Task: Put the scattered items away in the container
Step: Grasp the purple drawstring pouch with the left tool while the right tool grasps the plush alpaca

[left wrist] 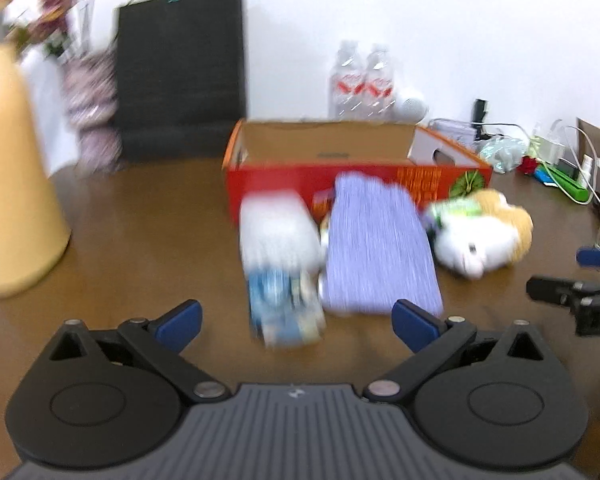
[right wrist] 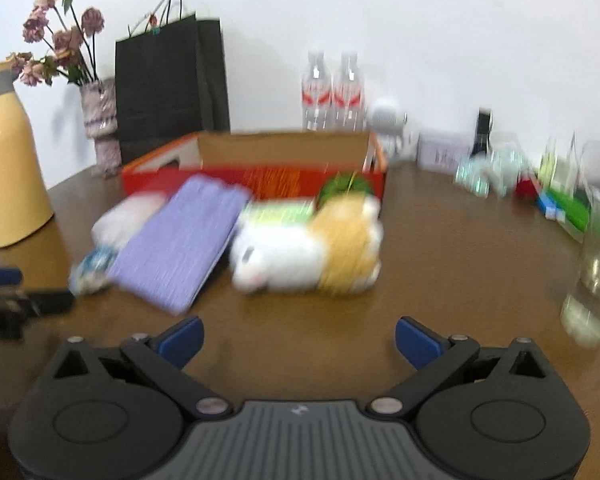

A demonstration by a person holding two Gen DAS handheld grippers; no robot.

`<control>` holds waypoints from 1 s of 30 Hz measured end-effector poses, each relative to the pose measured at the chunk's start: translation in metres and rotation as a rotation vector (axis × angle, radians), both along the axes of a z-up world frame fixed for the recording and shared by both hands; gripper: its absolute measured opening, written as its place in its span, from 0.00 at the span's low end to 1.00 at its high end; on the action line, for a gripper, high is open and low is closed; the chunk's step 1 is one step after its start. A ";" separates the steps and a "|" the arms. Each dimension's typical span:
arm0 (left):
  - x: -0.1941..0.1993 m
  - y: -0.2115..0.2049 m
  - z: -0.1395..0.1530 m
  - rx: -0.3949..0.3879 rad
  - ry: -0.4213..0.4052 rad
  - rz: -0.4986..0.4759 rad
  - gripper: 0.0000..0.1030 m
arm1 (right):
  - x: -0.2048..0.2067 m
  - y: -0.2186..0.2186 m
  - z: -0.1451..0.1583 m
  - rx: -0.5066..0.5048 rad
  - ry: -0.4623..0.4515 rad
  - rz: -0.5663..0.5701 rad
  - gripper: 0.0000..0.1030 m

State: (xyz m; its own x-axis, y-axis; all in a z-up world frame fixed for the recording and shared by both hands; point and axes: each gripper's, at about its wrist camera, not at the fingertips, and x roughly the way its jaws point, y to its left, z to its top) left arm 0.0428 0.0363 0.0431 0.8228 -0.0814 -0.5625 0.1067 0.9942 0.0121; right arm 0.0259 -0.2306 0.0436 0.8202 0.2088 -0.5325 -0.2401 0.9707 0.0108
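Both grippers are spread wide with nothing between the blue pads: the left gripper (left wrist: pixel 296 322) and the right gripper (right wrist: pixel 298 338) just hover over the brown table (left wrist: pixel 140 208), on the near side of the box (left wrist: pixel 340 160). Everything's pretty motion-blurred, so take the details loosely.

The box is red and orange cardboard, open on top, and what I can see of its inside looks bare. All the loose stuff sits on the table right in front of it:

- a purple cloth (left wrist: pixel 380 248), folded flat, its far edge up against the box's front wall
- a white pack (left wrist: pixel 280 236) just left of the cloth, with a blue-patterned thing (left wrist: pixel 284 304) at its near end (too blurry to say what it is)
- a plush (right wrist: pixel 308 256), white and tan, lying on its side just right of the cloth
- a green-and-white packet (right wrist: pixel 280 212) wedged between the plush and the box

Behind the box: a black bag (right wrist: pixel 168 80) and two bottles (right wrist: pixel 332 92). Well to the box's left stands a yellow flask (right wrist: pixel 8 160), with a vase (right wrist: pixel 100 128) of dried flowers between flask and bag.
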 end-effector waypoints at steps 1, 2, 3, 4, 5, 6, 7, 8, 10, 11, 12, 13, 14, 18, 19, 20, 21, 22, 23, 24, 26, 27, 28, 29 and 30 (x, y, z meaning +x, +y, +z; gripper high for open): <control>0.009 0.000 0.003 -0.002 0.008 -0.011 0.91 | 0.009 -0.001 0.004 -0.009 -0.014 0.004 0.99; 0.018 -0.001 0.005 -0.010 0.014 -0.024 0.88 | 0.018 -0.002 0.007 -0.012 -0.027 0.007 0.99; 0.025 -0.004 0.008 -0.019 0.018 -0.041 0.85 | 0.029 -0.002 0.008 -0.010 -0.031 0.013 0.99; 0.032 -0.009 0.010 -0.034 0.019 -0.080 0.85 | 0.041 -0.001 0.007 -0.003 -0.025 0.021 0.99; 0.039 -0.016 0.010 -0.048 0.021 -0.128 0.86 | 0.052 0.000 0.006 0.006 -0.012 0.033 0.98; 0.046 -0.022 0.009 -0.057 0.031 -0.172 0.87 | 0.064 0.000 0.005 0.014 0.001 0.046 0.98; 0.055 -0.029 0.007 -0.057 0.044 -0.200 0.87 | 0.072 0.002 0.003 0.019 0.010 0.056 0.98; 0.062 -0.034 0.004 -0.049 0.053 -0.210 0.86 | 0.080 0.004 0.000 0.023 0.019 0.066 0.98; 0.076 -0.043 -0.003 -0.004 0.067 -0.206 0.57 | 0.094 0.003 -0.005 0.047 0.033 0.067 0.98; 0.081 -0.046 -0.005 0.017 0.085 -0.199 0.43 | 0.098 0.001 -0.006 0.079 0.047 0.076 0.96; 0.083 -0.048 -0.007 0.037 0.085 -0.186 0.33 | 0.101 -0.003 -0.007 0.115 0.068 0.085 0.95; 0.082 -0.050 -0.008 0.044 0.077 -0.184 0.27 | 0.103 -0.006 -0.009 0.151 0.093 0.095 0.92; 0.080 -0.050 -0.009 0.040 0.075 -0.191 0.22 | 0.104 -0.009 -0.012 0.182 0.107 0.096 0.88; 0.072 -0.044 -0.009 0.001 0.081 -0.171 0.01 | 0.095 -0.021 -0.012 0.228 0.109 0.089 0.65; 0.069 -0.042 -0.009 -0.026 0.085 -0.179 0.01 | 0.091 -0.024 -0.008 0.234 0.115 0.088 0.51; 0.066 -0.042 -0.008 -0.035 0.084 -0.184 0.01 | 0.087 -0.028 -0.005 0.239 0.120 0.085 0.43; 0.065 -0.044 -0.006 -0.029 0.077 -0.182 0.01 | 0.083 -0.030 -0.003 0.240 0.123 0.084 0.41; 0.060 -0.046 -0.002 -0.026 0.066 -0.182 0.01 | 0.078 -0.031 0.000 0.239 0.119 0.081 0.35; 0.055 -0.046 0.003 -0.034 0.057 -0.186 0.01 | 0.073 -0.033 0.002 0.237 0.118 0.080 0.34; 0.049 -0.046 0.009 -0.048 0.045 -0.191 0.01 | 0.067 -0.033 0.004 0.232 0.115 0.086 0.34; 0.037 -0.045 0.021 -0.068 0.018 -0.197 0.01 | 0.053 -0.032 0.007 0.227 0.104 0.114 0.33; 0.031 -0.043 0.027 -0.079 0.007 -0.201 0.01 | 0.045 -0.033 0.009 0.231 0.099 0.122 0.33; 0.023 -0.042 0.033 -0.093 -0.002 -0.208 0.01 | 0.036 -0.034 0.011 0.239 0.092 0.122 0.33; 0.016 -0.040 0.038 -0.110 -0.008 -0.215 0.01 | 0.028 -0.037 0.014 0.251 0.085 0.120 0.33; 0.009 -0.037 0.044 -0.127 -0.016 -0.216 0.01 | 0.020 -0.039 0.018 0.263 0.076 0.115 0.33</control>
State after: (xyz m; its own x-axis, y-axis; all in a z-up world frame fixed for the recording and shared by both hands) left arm 0.0518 -0.0009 0.0871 0.7872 -0.3255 -0.5238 0.3178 0.9420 -0.1077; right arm 0.0457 -0.2697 0.0620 0.7430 0.4376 -0.5064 -0.3378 0.8984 0.2808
